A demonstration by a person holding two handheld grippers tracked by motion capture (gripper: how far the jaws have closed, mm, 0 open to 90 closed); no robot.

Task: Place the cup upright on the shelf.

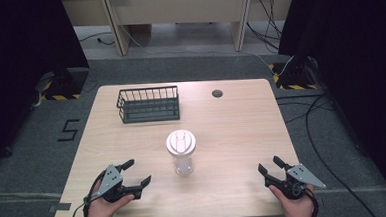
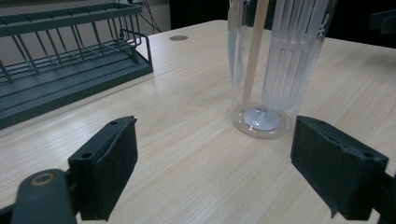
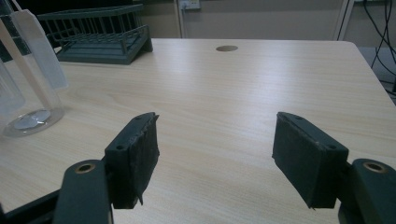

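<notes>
Claws are held low over the near edge of the desk (image 1: 231,116), one at each side, and both are spread wide with nothing between the pads. The left claw (image 1: 134,177) is aimed forward and inward, and just ahead of its jaws and a little toward its right pad a clear plastic bottle (image 1: 182,154) is seen standing upright, apart from both pads. In the left claw view the bottle (image 2: 275,56) is shown to be transparent and thin-walled, with a ribbed insert and a pale straw-like stick inside and a small disc at its base; it is capped by a light lid in the high view. The right claw (image 1: 269,168) is kept well apart from the bottle, which lies far off to that claw's left. Beyond the bottle, farther from both claws, a dark wire basket (image 1: 148,104) is set. The bottle is judged light, smooth and rather slippery, easily tipped because tall; a hold across the mid-body, below the lid, is judged the safest.
</notes>
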